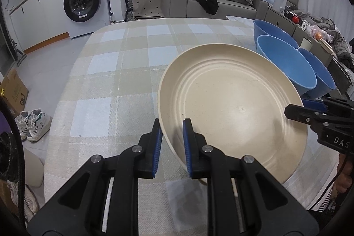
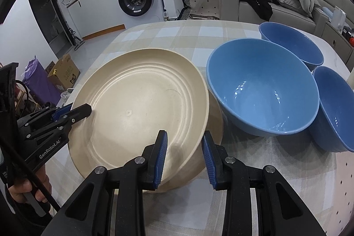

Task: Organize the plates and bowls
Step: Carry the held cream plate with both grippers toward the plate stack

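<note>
Both grippers are carrying one cream plate (image 1: 232, 107) by opposite edges, hovering it low above the checked tablecloth (image 1: 115, 72).

The left gripper (image 1: 171, 143) is clenched on the plate's near-left rim: one blue pad sits outside the rim, the other inside the well, so the rim is pinched edge-on and is not slipping flat. The right gripper (image 2: 184, 156) is straddling the near-right rim the same way, inner pad (image 2: 161, 154) over the plate's well, outer pad beyond the edge. Its jaws are standing a bit wider, and whether both pads are actually pressing I cannot tell; it reads as grasping.

Two-point hold is probably for keeping a wide, shallow dish from tipping.

In the right wrist view a second cream rim (image 2: 218, 125) is peeking out under the held plate on its right side, so this looks like stacking onto a plate already lying on the table. The held one is sitting slightly offset to the left and tilted, not yet seated.

Three blue bowls are grouped right of the plates: a large bowl (image 2: 263, 90) just beside the plate rim, a far bowl (image 2: 292, 43) behind it, and a right bowl (image 2: 336, 107) nearest the table edge. They are standing separately, not nested, so bowl sorting seems not yet done.
</note>
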`<state>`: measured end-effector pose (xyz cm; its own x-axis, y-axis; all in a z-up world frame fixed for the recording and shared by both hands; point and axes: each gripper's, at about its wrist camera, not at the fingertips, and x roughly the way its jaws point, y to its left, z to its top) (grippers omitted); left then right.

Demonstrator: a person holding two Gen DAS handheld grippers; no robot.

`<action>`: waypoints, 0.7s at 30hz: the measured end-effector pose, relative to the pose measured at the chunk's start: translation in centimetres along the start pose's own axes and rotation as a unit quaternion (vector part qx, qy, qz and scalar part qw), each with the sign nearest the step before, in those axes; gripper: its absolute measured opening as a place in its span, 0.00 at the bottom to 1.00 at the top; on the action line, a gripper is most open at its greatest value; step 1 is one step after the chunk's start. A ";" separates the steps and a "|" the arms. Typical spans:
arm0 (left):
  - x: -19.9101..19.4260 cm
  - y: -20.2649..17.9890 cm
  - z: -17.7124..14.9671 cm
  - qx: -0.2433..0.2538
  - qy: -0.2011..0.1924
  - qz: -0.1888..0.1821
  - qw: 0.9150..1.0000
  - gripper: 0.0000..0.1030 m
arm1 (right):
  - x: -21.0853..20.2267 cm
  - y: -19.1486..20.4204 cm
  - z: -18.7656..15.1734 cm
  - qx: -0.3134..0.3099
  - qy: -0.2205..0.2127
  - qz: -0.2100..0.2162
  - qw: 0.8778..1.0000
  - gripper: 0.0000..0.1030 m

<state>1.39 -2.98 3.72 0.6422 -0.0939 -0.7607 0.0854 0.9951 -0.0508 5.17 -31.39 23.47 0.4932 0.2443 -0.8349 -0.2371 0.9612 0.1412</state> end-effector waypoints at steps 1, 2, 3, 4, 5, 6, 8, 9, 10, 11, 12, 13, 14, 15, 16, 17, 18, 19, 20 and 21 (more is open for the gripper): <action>0.3 -0.1 0.0 0.003 0.002 0.000 1.000 0.14 | 0.1 -0.1 -0.1 0.001 0.001 -0.002 1.000 0.33; 0.6 -0.2 0.0 0.006 0.005 0.001 1.000 0.15 | 0.3 -0.1 -0.2 0.002 0.002 -0.003 1.000 0.33; 0.9 -0.2 -0.1 0.007 0.007 0.002 1.000 0.15 | 0.4 -0.2 -0.2 0.003 0.005 -0.004 1.000 0.33; 1.2 -0.3 -0.1 0.009 0.009 0.003 1.000 0.15 | 0.6 -0.3 -0.2 0.004 0.007 -0.005 1.000 0.33; 1.5 -0.4 -0.1 0.011 0.010 0.004 1.000 0.15 | 0.8 -0.3 -0.3 0.004 0.010 -0.006 1.000 0.33; 1.7 -0.5 -0.2 0.012 0.011 0.005 1.000 0.15 | 1.0 -0.3 -0.3 0.003 0.010 -0.009 1.000 0.33; 2.3 -0.7 -0.3 0.016 0.013 0.010 1.000 0.15 | 1.3 -0.3 -0.4 0.001 0.013 -0.013 1.000 0.33; 2.5 -0.8 -0.4 0.018 0.014 0.011 1.000 0.16 | 1.4 -0.3 -0.5 0.000 0.014 -0.017 1.000 0.33; 2.8 -0.8 -0.4 0.018 0.016 0.012 1.000 0.16 | 1.6 -0.3 -0.5 -0.001 0.014 -0.020 1.000 0.33; 3.1 -0.9 -0.5 0.019 0.018 0.012 1.000 0.16 | 1.7 -0.3 -0.5 -0.002 0.014 -0.023 1.000 0.33; 3.4 -1.0 -0.5 0.020 0.019 0.012 1.000 0.16 | 1.8 -0.3 -0.6 -0.003 0.014 -0.025 1.000 0.33; 3.5 -1.2 -0.6 0.020 0.020 0.013 1.000 0.16 | 1.9 -0.3 -0.6 -0.004 0.015 -0.028 0.999 0.33; 3.6 -1.4 -0.8 0.022 0.021 0.015 0.999 0.17 | 2.0 -0.3 -0.7 -0.005 0.015 -0.030 0.999 0.33; 3.8 -1.5 -0.9 0.025 0.019 0.018 0.999 0.17 | 2.1 -0.3 -0.8 -0.006 0.015 -0.033 0.999 0.33; 3.9 -1.6 -0.9 0.029 0.018 0.022 0.999 0.17 | 2.1 -0.3 -0.9 -0.008 0.014 -0.036 0.999 0.33; 4.1 -1.7 -0.9 0.031 0.018 0.025 0.999 0.17 | 2.3 -0.3 -0.9 -0.009 0.015 -0.037 0.999 0.33; 4.2 -1.8 -1.0 0.033 0.018 0.026 0.999 0.17 | 2.3 -0.3 -1.0 -0.010 0.016 -0.038 0.999 0.33; 4.3 -1.9 -1.0 0.035 0.019 0.026 0.999 0.17 | 2.5 -0.3 -1.1 -0.010 0.017 -0.040 0.999 0.33; 4.4 -2.0 -1.1 0.037 0.018 0.024 0.999 0.17 | 2.6 -0.2 -1.2 -0.012 0.017 -0.043 0.999 0.33; 4.6 -2.1 -1.0 0.038 0.019 0.024 0.999 0.18 | 2.6 -0.2 -1.2 -0.015 0.016 -0.049 0.999 0.33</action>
<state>3.39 -5.44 -0.36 0.6183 -0.0436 -0.7847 0.1140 0.9929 0.0346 5.50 -31.08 20.58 0.4890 0.1444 -0.8603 -0.2134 0.9760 0.0425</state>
